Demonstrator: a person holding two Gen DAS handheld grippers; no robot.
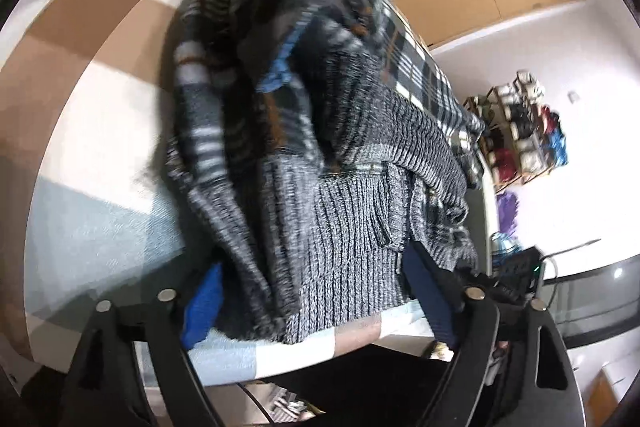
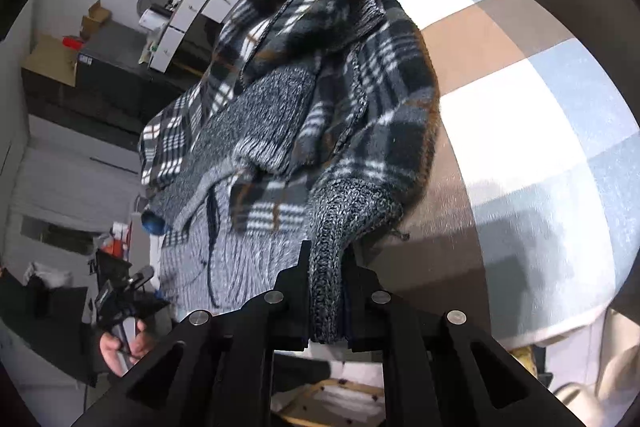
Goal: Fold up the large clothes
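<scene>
While the plaid-and-knit garment (image 1: 304, 115) lies heaped on the checked bed cover (image 1: 100, 115), both tools sit at its near hem. Garment: dark plaid fleece body with grey marled knit panels and ribbed hem, bunched and partly folded over itself, reaching to the near edge of the bed.

Left gripper (image 1: 316, 287): jaws spread wide, blue pads on either side of the ribbed hem; the knit edge lies between them but the pads do not press on it, so released. Left view is motion-blurred over the upper fabric.

Right gripper (image 2: 326, 291): jaws nearly together, clenched on a grey knit cuff (image 2: 332, 247) that rises from between the fingers into the pile. A person's hand (image 2: 120, 347) on the other tool's handle shows at lower left of the right view.

Background: shelves with boxes (image 1: 520, 123) against a white wall, blurred
</scene>
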